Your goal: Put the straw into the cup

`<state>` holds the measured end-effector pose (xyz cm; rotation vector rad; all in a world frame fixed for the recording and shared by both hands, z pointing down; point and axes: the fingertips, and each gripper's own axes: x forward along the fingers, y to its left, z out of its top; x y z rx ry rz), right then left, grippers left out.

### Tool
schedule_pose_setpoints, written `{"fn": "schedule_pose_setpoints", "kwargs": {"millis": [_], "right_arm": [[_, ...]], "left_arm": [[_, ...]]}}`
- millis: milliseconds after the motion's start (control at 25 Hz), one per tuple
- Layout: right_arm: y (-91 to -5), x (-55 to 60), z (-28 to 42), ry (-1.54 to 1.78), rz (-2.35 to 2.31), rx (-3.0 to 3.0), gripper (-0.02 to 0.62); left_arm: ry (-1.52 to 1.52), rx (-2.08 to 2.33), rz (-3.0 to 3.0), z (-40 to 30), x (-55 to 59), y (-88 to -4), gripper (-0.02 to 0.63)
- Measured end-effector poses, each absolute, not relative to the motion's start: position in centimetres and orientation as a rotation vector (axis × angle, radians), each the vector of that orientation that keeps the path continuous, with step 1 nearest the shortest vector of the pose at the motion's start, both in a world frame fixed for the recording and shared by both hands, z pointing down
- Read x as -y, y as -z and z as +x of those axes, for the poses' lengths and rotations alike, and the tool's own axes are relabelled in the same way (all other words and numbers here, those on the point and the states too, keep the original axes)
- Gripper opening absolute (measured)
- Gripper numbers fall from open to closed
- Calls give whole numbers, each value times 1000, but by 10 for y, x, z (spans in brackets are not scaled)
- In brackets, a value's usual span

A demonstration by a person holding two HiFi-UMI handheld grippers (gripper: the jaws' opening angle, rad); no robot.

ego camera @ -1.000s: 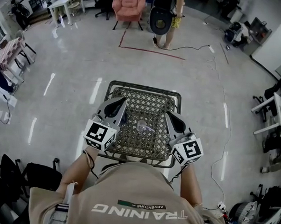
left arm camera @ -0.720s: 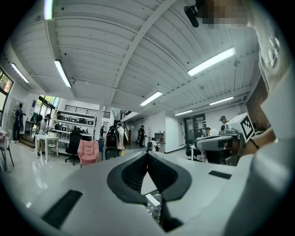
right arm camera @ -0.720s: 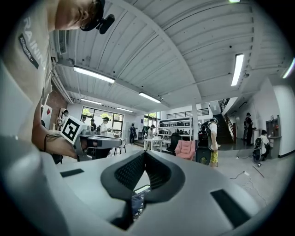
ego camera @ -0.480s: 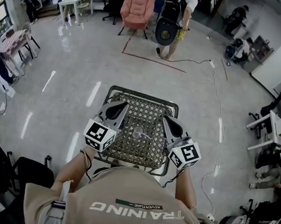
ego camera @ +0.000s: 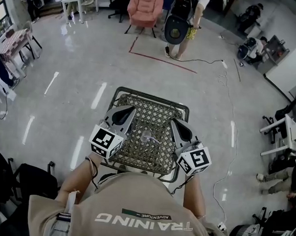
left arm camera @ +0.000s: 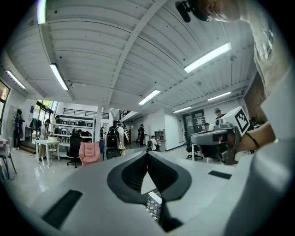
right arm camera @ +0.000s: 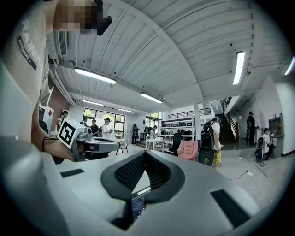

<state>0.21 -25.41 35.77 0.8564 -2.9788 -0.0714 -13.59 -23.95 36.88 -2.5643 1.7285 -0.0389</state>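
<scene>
Clear plastic cup point(ego camera: 146, 136): set at the middle of a dark lattice-topped metal table point(ego camera: 154, 96); its contents cannot be made out.
Thin pale straw point(ego camera: 156, 139): seen slanting from the cup toward the right edge; whether its end sits inside cannot be told.
Left gripper point(ego camera: 130, 108): held at the left edge, jaws pressed together, nothing gripped.
Right gripper point(ego camera: 173, 121): held at the right edge, jaws likewise together, empty.
Surroundings: pink armchair point(ego camera: 144, 2) and standing person point(ego camera: 184, 16), well beyond the far edge.

Dark lattice-top table point(ego camera: 154, 95) stands on a glossy grey floor point(ego camera: 71, 72). Beyond it: red tape line point(ego camera: 162, 62), pink armchair point(ego camera: 144, 2), standing person point(ego camera: 184, 21). White cable point(ego camera: 231, 124) trails right
</scene>
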Motion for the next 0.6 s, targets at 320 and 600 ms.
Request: {"fn": "schedule_pose_setpoints", "kwargs": {"millis": [320, 600], "right_arm": [[-362, 255, 4, 59, 852, 2977, 17], [-368, 261, 3, 27, 848, 2982, 17]], "left_arm": [[46, -1720, -2568, -130, 245, -372, 15], [46, -1712, -2565, -131, 246, -371, 15]]}}
